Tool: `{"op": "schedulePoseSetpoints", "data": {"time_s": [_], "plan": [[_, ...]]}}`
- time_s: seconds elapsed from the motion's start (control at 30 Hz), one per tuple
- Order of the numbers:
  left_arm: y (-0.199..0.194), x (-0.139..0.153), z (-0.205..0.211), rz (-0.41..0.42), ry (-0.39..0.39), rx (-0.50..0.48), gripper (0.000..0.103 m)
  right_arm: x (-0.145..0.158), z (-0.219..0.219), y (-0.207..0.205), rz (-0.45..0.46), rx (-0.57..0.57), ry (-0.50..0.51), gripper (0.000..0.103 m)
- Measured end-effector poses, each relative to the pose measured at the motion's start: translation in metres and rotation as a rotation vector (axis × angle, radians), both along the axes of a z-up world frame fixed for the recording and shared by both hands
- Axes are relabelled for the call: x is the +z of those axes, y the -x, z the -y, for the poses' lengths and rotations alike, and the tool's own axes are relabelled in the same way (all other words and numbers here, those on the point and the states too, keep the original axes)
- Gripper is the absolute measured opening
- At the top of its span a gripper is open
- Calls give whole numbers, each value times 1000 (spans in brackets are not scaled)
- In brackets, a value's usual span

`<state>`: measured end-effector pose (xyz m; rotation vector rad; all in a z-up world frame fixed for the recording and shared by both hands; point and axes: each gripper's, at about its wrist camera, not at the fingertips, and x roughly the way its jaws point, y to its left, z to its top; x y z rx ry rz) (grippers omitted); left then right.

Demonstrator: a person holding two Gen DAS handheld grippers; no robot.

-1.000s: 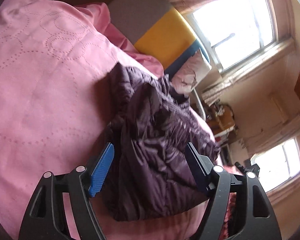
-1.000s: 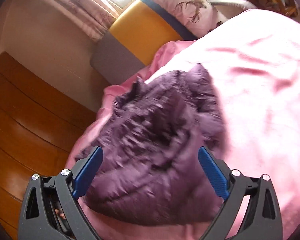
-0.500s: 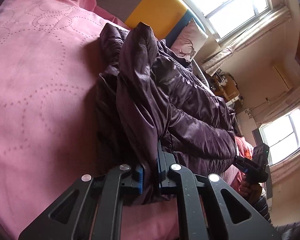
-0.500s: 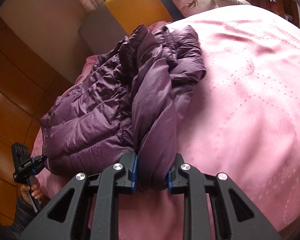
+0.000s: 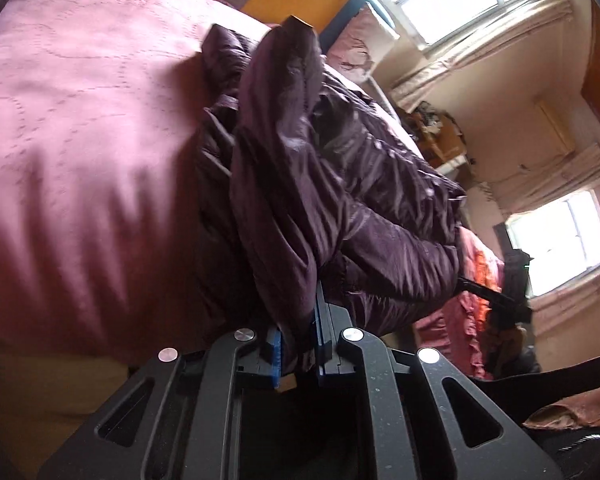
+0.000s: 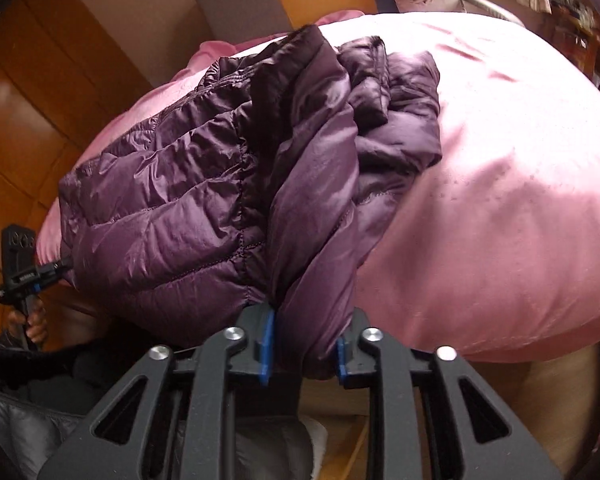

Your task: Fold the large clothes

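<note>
Two grippers, one jacket [image 6: 204,200]. Left gripper [image 5: 300,344]: jaws clamped on a thick fold of purple cloth, easing a little wider yet pressing on it. Right gripper [image 6: 304,348]: jaws likewise clamped on a bunched hem, also opening slightly with cloth between. Seen from the right wrist, left gripper at 9 o'clock, biting the jacket's far corner.

Progress, judged: early. Edge gathered and lifted at two points, no flat fold laid yet. Left to do: spreading, squaring the sleeves, folding over, smoothing.

Jacket: dark purple, quilted, puffy, shiny, heaped and creased, collar end crumpled toward 12 o'clock. Lying on the pink bed [image 6: 480,200], near its edge, lower hem hanging off toward the grippers. Slippery, springy stuff by the look, likely to puff back open.
</note>
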<state>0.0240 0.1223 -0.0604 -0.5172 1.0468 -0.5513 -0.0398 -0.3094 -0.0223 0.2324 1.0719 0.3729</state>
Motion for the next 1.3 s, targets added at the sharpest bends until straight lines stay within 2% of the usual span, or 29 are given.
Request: {"op": "schedulePoseSetpoints", "data": {"time_s": [0.03,0.07,0.13,0.2,0.33,0.37,0.4,0.43,0.5,0.57,0.6,0.63,0.8,0.97,1.17,1.3], "plan": [[0,3,-3,11,-23,22,27,4,-1,-6,18,-9,16,42],[-3,7,-7,29,-35,49,46,10,-1,-9,51,-22,26,48],[-6,13,-16,64,-38,95,63,20,0,-16,116,-51,51,57],[-13,21,-22,94,-43,114,63,28,-3,-26,174,-72,106,61],[-30,28,-15,147,-70,105,68,25,-9,-50,221,-69,164,60],[-36,28,-11,154,-82,102,68,22,-14,-57,224,-56,188,55],[-38,27,-9,157,-88,103,68,20,-19,-61,221,-44,202,44],[-44,28,-2,157,-87,102,68,17,-22,-59,218,-30,206,39],[-47,31,7,172,-86,76,53,14,-31,-65,221,-5,230,16],[-45,37,15,202,-130,54,18,16,-37,-61,229,8,256,10],[-47,38,17,213,-149,59,8,18,-35,-55,234,7,255,9],[-46,42,16,227,-170,67,4,23,-34,-53,244,1,249,8],[-41,67,11,305,-177,97,2,67,-17,-35,308,-48,163,7],[-66,96,10,382,-200,125,2,96,-2,-57,357,-126,71,6],[-129,105,13,405,-218,171,2,96,5,-116,361,-260,35,6],[-182,92,25,356,-255,198,1,85,5,-149,338,-344,73,6]]}}
